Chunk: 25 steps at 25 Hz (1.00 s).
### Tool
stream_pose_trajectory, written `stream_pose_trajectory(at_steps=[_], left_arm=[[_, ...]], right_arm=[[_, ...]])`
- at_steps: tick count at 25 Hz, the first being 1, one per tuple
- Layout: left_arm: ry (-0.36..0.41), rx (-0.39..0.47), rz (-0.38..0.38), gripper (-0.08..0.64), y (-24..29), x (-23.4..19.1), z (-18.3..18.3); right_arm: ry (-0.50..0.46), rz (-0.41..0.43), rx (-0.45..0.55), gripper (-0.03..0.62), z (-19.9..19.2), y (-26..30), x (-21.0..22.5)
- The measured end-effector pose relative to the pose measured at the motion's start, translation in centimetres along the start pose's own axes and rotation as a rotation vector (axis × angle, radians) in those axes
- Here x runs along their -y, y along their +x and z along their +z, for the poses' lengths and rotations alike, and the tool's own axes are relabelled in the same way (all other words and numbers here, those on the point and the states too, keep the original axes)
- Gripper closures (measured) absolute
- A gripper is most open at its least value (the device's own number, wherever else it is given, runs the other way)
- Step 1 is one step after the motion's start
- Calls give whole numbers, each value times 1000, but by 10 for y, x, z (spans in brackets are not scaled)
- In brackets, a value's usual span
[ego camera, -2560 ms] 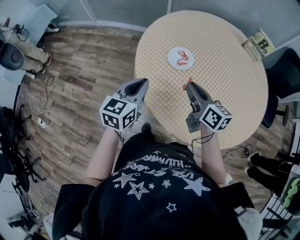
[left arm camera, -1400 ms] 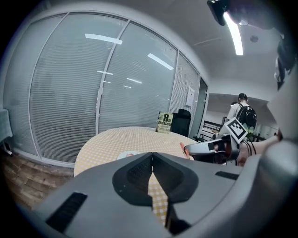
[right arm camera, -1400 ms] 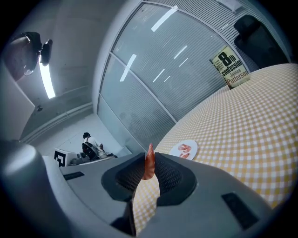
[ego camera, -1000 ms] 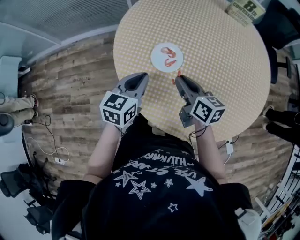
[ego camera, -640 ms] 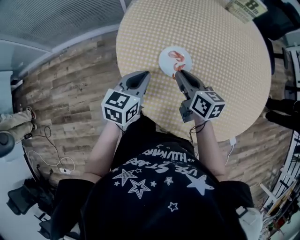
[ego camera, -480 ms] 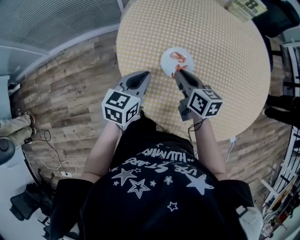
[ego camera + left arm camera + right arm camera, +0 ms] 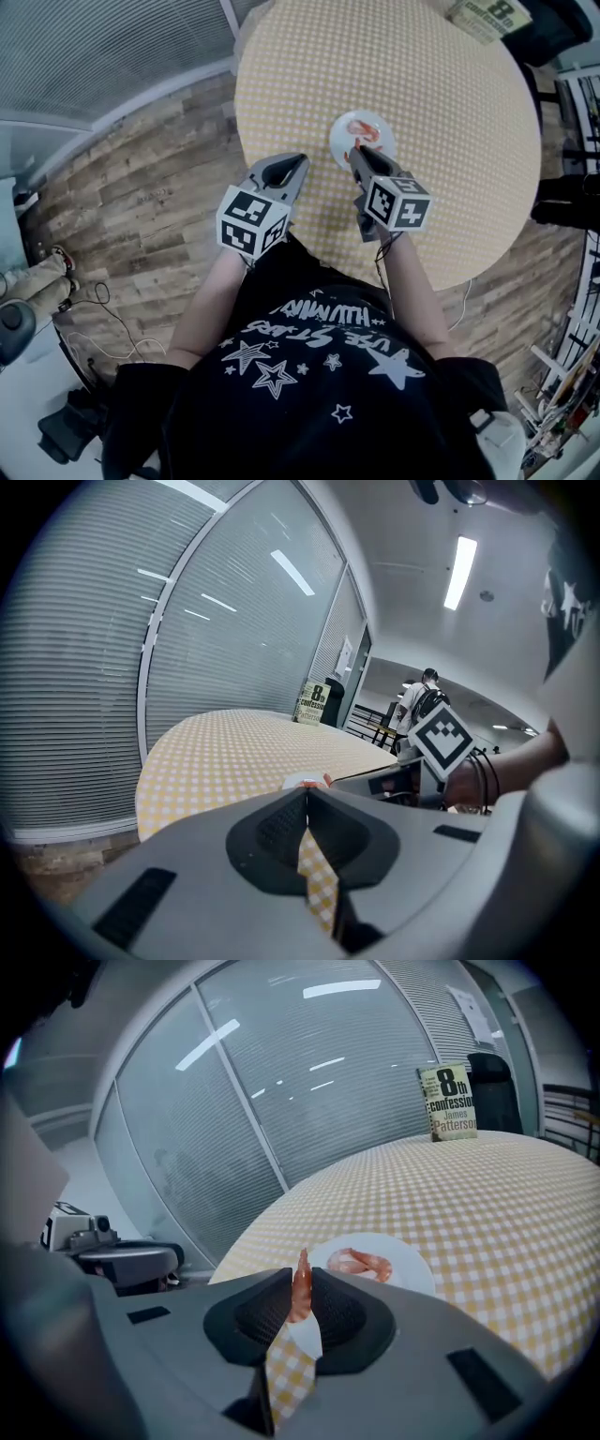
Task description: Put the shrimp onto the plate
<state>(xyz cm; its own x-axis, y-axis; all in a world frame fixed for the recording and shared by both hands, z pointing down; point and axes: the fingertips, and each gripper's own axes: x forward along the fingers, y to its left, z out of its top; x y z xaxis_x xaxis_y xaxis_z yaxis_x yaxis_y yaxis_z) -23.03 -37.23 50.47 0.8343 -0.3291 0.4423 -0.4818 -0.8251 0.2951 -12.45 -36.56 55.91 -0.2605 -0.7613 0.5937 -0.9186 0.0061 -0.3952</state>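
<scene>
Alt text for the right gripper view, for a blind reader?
The right gripper has its jaws pinching a shrimp upright, in front of a white plate holding a second shrimp. The plate sits on a yellow checked table; a book stands at its far side.

I stand at a round tabletop (image 7: 450, 141) covered in yellow-and-white checked cloth. It is set on a floor of grey-brown wooden planks (image 7: 141, 206). Tall glass walls with grey horizontal blinds (image 7: 309, 1082) and pale frames close off the room beyond it. A long white strip light (image 7: 459, 572) glows on the pale ceiling, and a dark chair (image 7: 492, 1091) stands at the tabletop's far side.
</scene>
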Motion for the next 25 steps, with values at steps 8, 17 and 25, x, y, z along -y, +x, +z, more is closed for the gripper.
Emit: stream_pose_trajectory(at_steps=[8, 17, 25], left_arm=[[-5, -30, -43, 551, 17, -8, -2], [-12, -49, -58, 551, 25, -19, -5], [-2, -51, -66, 551, 25, -17, -5]], right_arm=[[-31, -90, -89, 520, -12, 25, 14], [-58, -154, -163, 520, -24, 36, 20], [-73, -187, -169, 520, -27, 38, 24]])
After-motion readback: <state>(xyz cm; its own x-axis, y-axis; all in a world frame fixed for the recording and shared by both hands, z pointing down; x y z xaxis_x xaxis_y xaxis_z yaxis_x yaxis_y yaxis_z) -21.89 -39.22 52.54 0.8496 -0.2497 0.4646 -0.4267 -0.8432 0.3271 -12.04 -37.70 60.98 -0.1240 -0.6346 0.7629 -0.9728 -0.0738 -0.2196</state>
